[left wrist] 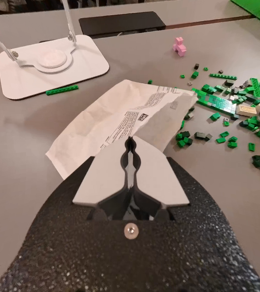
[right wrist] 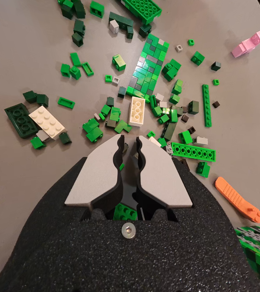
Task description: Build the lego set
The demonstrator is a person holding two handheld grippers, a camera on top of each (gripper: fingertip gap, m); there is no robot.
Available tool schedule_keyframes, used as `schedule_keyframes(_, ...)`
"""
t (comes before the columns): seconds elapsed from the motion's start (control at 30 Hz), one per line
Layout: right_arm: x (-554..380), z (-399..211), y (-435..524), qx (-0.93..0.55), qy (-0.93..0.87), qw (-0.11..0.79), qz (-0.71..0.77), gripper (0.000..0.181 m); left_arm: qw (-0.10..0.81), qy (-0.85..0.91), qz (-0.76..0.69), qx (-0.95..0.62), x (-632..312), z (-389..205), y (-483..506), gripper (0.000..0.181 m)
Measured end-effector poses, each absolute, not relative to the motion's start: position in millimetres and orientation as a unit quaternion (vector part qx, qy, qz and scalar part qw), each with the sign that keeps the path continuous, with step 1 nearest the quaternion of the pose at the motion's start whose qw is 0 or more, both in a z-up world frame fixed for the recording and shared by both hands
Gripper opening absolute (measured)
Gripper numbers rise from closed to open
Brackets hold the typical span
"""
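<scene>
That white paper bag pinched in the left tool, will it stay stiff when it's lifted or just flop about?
Probably floppy: the paper bag is creased and already sags and folds beyond the left gripper, whose jaws are shut on one edge. It looks thin and light, so it should lift easily. Its torn end lies against the green bricks, so dragging it might nudge them.

A white stand base sits near a black pad.

Green built block edge-cropped, blurred

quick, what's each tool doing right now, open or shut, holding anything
Left tool: shut on the white paper bag.
Right tool: open, holding nothing, over the loose green bricks.
</scene>
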State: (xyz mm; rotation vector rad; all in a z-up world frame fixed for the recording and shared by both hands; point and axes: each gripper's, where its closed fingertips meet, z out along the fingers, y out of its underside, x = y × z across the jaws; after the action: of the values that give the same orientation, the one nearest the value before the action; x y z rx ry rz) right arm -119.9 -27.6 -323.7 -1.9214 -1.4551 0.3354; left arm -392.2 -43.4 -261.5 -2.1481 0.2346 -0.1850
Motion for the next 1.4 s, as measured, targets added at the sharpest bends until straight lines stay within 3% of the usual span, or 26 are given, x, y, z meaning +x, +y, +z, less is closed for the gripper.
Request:
schedule_keyframes(0.4, -122.0, -323.9, -31.1, -0.741, -0.558, 0.342, 0.150, 0.016, 0.463, 0.080, -0.109, -0.876, -398.4, -244.4, -55.6, 0.000)
schedule_keyframes(0.77, -123.3, -295.0, -19.4, -0.712, -0.539, 0.429, 0.133, 0.015, 0.464, 0.115, -0.091, -0.874, -389.0, -251.1, -51.4, 0.000)
schedule_keyframes(1.0, -123.5, -295.0, -18.3, -0.703, -0.548, 0.438, 0.120, 0.014, 0.469, 0.117, -0.092, -0.871, -390.2, -246.8, -53.2, 0.000)
schedule_keyframes(1.4, -114.2, -285.3, -3.8, -0.691, -0.535, 0.483, 0.052, 0.000, 0.482, 0.103, -0.101, -0.864, -402.2, -235.3, -57.5, 0.000)
